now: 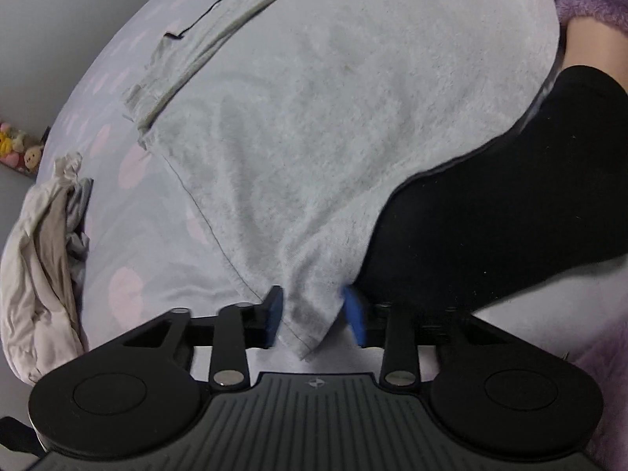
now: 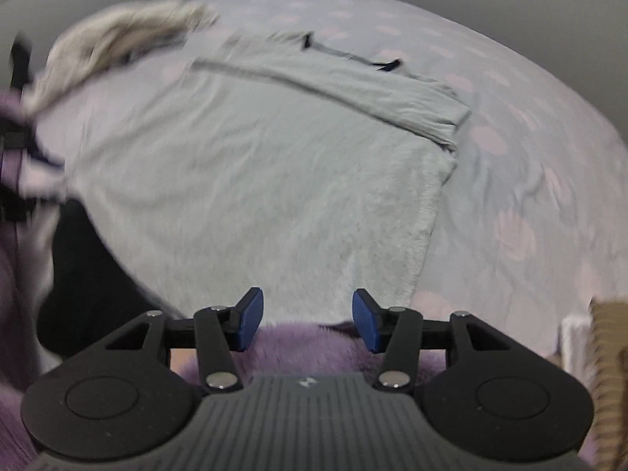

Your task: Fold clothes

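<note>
A light grey fleecy garment (image 1: 333,117) lies spread on the bed, with one sleeve folded across its top edge and a black drawstring (image 1: 212,11) on it. My left gripper (image 1: 314,314) has its blue pads either side of a corner of the garment's hem; the pads stand apart and the cloth hangs loosely between them. In the right wrist view the same garment (image 2: 255,165) lies ahead. My right gripper (image 2: 308,318) is open and empty, just short of the garment's near edge, over purple fluffy fabric (image 2: 314,349).
The bedsheet (image 1: 129,204) is pale lilac with pink spots. A pile of beige and grey clothes (image 1: 43,259) lies at the bed's left edge. A black garment (image 1: 490,227) lies against the grey one's right side. Small toys (image 1: 15,149) sit far left.
</note>
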Motion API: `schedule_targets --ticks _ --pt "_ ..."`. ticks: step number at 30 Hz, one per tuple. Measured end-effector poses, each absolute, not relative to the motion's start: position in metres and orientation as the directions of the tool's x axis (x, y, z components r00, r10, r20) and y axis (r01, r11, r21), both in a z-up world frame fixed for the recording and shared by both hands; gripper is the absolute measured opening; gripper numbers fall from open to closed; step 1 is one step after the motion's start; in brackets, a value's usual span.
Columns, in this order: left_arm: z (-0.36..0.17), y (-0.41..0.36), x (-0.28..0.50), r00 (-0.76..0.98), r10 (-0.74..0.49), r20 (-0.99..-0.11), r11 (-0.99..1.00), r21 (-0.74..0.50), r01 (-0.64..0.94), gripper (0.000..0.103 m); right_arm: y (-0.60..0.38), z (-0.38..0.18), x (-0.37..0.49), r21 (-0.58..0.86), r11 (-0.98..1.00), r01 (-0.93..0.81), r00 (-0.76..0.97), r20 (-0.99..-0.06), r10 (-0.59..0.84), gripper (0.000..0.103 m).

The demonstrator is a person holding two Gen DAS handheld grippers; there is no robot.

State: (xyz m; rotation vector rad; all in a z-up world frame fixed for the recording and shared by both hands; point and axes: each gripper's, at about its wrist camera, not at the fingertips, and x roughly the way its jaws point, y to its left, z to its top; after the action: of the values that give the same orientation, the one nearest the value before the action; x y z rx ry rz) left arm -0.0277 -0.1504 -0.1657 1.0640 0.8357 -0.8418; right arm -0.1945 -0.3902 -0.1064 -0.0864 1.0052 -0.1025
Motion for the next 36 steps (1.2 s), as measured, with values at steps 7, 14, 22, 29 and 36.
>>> schedule_targets --ticks 7,14,22,29,36 --pt "-0.16 -0.145 -0.017 0.465 -0.22 -0.858 0.351 0.375 0.858 0.006 -0.36 -0.122 -0.173 -0.113 0.981 -0.156 0.459 -0.888 -0.029 0.054" --pt "-0.118 -0.148 0.001 0.515 -0.307 -0.8 0.451 0.354 0.819 0.005 -0.328 -0.142 -0.151 -0.067 0.972 -0.227 0.436 -0.899 0.04 0.054" --pt "-0.081 -0.162 0.017 0.531 -0.373 -0.761 0.531 0.294 0.795 0.005 -0.306 -0.157 -0.138 -0.174 0.956 -0.235 0.427 -0.902 -0.059 0.054" --pt "-0.074 -0.159 0.024 0.556 -0.374 -0.742 0.558 0.299 0.774 0.005 -0.328 -0.17 -0.14 -0.337 0.93 -0.145 0.362 -0.893 -0.267 0.054" --pt "-0.071 -0.144 0.026 0.582 -0.362 -0.729 0.601 0.295 0.743 0.005 -0.353 -0.162 -0.149 -0.422 0.904 -0.065 0.341 -0.861 -0.377 0.032"
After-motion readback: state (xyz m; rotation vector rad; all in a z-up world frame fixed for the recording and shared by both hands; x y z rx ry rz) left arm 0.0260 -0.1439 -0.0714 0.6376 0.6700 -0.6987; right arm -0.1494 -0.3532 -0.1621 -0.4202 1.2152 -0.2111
